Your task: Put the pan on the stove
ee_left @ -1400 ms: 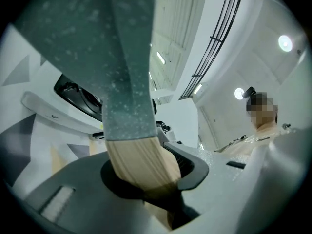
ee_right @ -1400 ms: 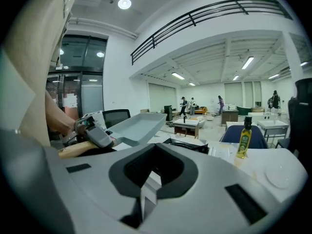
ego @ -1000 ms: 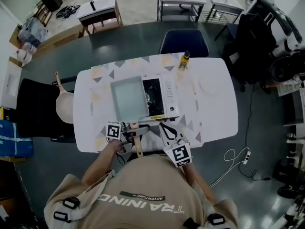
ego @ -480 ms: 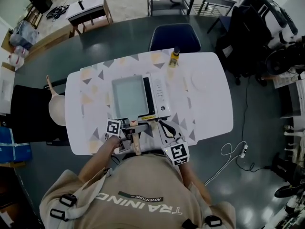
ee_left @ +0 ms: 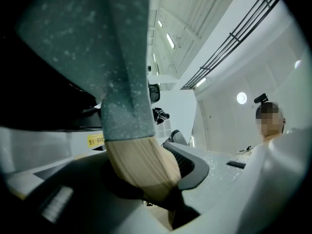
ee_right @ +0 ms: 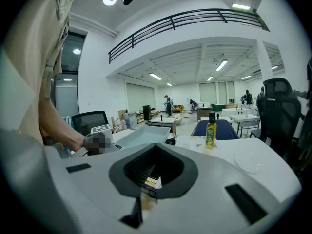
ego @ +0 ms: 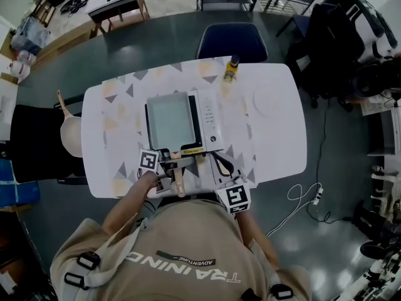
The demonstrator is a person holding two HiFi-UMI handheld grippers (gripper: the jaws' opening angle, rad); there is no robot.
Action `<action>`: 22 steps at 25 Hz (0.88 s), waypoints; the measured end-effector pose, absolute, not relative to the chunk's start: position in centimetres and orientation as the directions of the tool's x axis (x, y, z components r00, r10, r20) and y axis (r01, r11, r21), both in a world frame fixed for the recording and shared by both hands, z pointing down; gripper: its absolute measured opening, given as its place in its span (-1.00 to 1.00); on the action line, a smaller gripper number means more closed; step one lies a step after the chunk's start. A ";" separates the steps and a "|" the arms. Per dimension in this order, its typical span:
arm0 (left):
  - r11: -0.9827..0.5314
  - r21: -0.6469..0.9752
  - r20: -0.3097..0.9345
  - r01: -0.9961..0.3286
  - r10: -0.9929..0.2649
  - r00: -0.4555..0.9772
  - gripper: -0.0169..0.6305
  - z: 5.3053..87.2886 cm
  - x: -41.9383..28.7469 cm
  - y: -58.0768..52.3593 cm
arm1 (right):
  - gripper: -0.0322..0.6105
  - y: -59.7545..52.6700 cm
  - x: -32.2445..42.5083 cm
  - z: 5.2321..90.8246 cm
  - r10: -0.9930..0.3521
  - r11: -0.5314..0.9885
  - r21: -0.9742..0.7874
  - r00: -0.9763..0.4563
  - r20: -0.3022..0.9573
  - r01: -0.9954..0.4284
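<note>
A square grey pan (ego: 169, 121) with a wooden handle (ego: 178, 179) sits over the burner of the white portable stove (ego: 210, 123) in the middle of the table. My left gripper (ego: 177, 170) is shut on that handle at the table's front edge. In the left gripper view the pale handle (ee_left: 141, 167) is clamped between the jaws (ee_left: 146, 177), with the pan's speckled bracket rising above. I cannot tell whether the pan rests fully on the stove. My right gripper (ego: 217, 163) hovers just right of the handle, by the stove's front, shut and holding nothing (ee_right: 146, 184).
A yellow oil bottle (ego: 232, 69) stands at the table's far edge, with a white plate (ego: 268, 101) to its right. A blue chair (ego: 233, 42) is behind the table (ego: 282, 143). A beige round pan (ego: 70, 137) lies on a black seat at the left.
The pan has shifted right over the stove and now covers the burner that showed beside it a second ago. Both grippers stay near the front edge.
</note>
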State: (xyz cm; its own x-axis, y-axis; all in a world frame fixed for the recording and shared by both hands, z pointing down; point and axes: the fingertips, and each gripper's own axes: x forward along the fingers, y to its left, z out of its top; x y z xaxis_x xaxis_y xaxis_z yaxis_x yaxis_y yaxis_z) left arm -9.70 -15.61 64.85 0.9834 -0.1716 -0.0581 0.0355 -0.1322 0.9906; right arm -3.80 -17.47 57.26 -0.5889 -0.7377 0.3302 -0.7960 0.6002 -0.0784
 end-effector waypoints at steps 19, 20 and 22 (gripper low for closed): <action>-0.017 0.998 -0.062 0.060 -0.177 0.982 -0.65 65.6 -9.5 -15.8 | -0.89 -18.4 -2.9 58.9 -0.711 0.605 -0.113 -0.598 0.370 -0.789; -0.006 0.998 -0.064 0.064 -0.174 0.983 -0.66 65.6 -9.5 -15.8 | -0.89 -18.4 -2.9 59.0 -0.710 0.605 -0.115 -0.599 0.371 -0.788; 0.028 0.996 -0.078 0.084 -0.176 0.981 -0.71 65.5 -9.3 -15.7 | -0.89 -18.4 -2.9 59.2 -0.705 0.607 -0.118 -0.601 0.375 -0.786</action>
